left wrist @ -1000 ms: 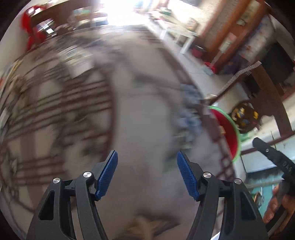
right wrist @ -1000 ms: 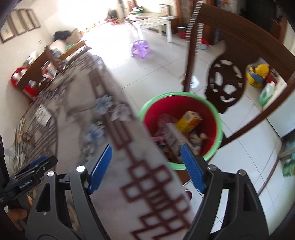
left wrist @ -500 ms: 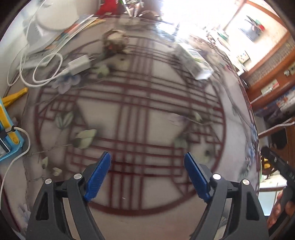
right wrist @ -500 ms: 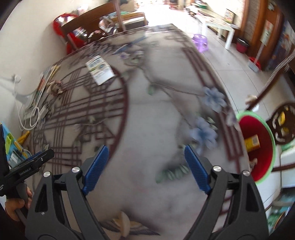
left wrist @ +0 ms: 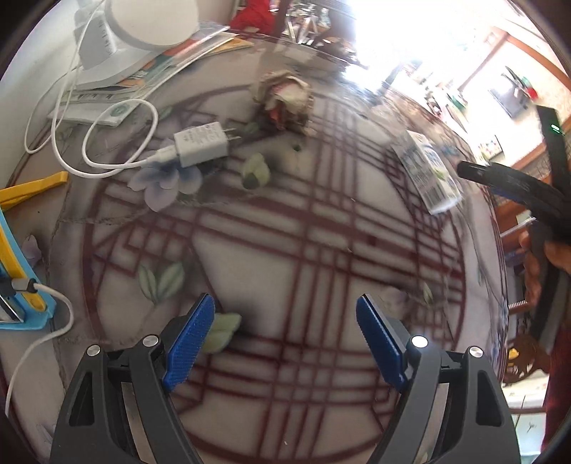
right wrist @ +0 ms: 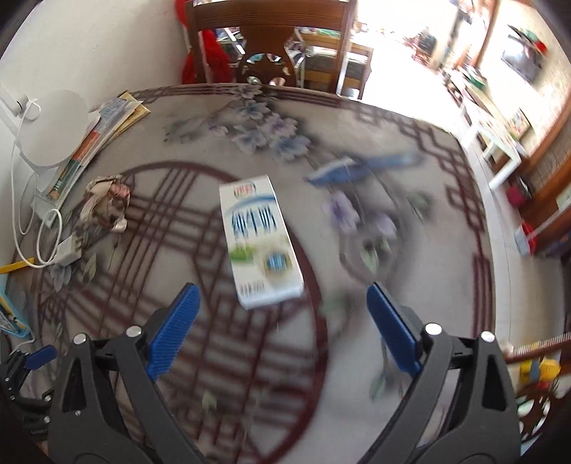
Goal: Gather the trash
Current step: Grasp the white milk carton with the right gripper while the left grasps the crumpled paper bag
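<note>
A crumpled paper wad (left wrist: 283, 101) lies at the far side of the patterned table, well ahead of my open, empty left gripper (left wrist: 285, 330); it also shows at the left of the right wrist view (right wrist: 105, 201). A white and blue carton (right wrist: 258, 244) lies flat just ahead of my open, empty right gripper (right wrist: 282, 316), and shows far right in the left wrist view (left wrist: 424, 171). A blurred blue strip (right wrist: 357, 167) lies beyond the carton. The right gripper's body (left wrist: 514, 185) shows at the right edge of the left wrist view.
A white charger with cable (left wrist: 200, 146), a white lamp base (left wrist: 142, 21) on papers, a yellow strip (left wrist: 32, 187) and a blue device (left wrist: 18, 278) sit along the table's left. A wooden chair (right wrist: 271, 43) stands at the far edge.
Both views swung from the table's right edge and the red trash bin toward the table's far left. The bin has left view. Wad and carton are nearer. Both grippers stayed open.
</note>
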Available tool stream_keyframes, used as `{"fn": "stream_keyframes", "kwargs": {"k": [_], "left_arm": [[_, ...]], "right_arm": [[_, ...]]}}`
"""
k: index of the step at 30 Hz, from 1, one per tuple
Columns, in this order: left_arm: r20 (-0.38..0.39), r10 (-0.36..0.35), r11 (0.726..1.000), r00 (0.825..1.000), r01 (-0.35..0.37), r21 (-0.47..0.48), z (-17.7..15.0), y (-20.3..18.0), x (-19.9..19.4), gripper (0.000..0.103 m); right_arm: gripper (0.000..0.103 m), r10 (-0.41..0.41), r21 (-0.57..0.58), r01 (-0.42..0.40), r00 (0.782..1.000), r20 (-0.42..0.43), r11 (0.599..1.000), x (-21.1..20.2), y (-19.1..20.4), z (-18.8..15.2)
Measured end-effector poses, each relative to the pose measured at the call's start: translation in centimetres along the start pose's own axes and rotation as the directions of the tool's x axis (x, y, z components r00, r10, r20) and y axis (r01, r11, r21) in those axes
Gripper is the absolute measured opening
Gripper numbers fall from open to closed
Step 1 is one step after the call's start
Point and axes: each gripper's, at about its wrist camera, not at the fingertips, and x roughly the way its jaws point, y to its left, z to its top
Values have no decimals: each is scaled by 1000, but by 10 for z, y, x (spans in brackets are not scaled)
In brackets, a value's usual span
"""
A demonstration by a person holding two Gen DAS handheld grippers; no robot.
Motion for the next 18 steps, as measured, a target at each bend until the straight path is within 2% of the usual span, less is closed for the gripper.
{"fn": "stream_keyframes", "kwargs": {"k": [2, 4, 7, 10, 11, 14, 15, 18], "left_arm": [[8, 5, 1000, 1000, -5, -17, 4, 2, 1, 78], [16, 7, 999, 1000, -7, -31, 7, 5, 2, 78], [19, 9, 999, 1000, -8, -53, 11, 6, 5, 78], [20, 12, 999, 1000, -11, -52, 14, 4, 8, 78], [20, 12, 999, 1000, -11, -48, 15, 3, 8, 78], [24, 8, 999, 1000, -7, -40, 18, -1, 10, 78], [27, 6, 999, 1000, -5, -37, 20, -3, 10, 78], [38, -2, 1000, 999, 3, -29, 25, -8, 10, 78]], "right_arm": [[94, -11, -30, 10, 1000, -21, 999, 20, 5, 16], [94, 12, -51, -15, 999, -49, 999, 40, 10, 31], [94, 25, -87, -35, 994, -110, 996, 64, 19, 40], [94, 8, -111, -23, 991, -133, 994, 77, 22, 41], [90, 18, -107, -33, 990, -143, 994, 79, 22, 42], [59, 50, -100, -69, 983, -178, 993, 84, 22, 40], [53, 62, -97, -81, 980, -191, 992, 86, 22, 39], [52, 57, -93, -76, 981, -187, 993, 79, 20, 30]]}}
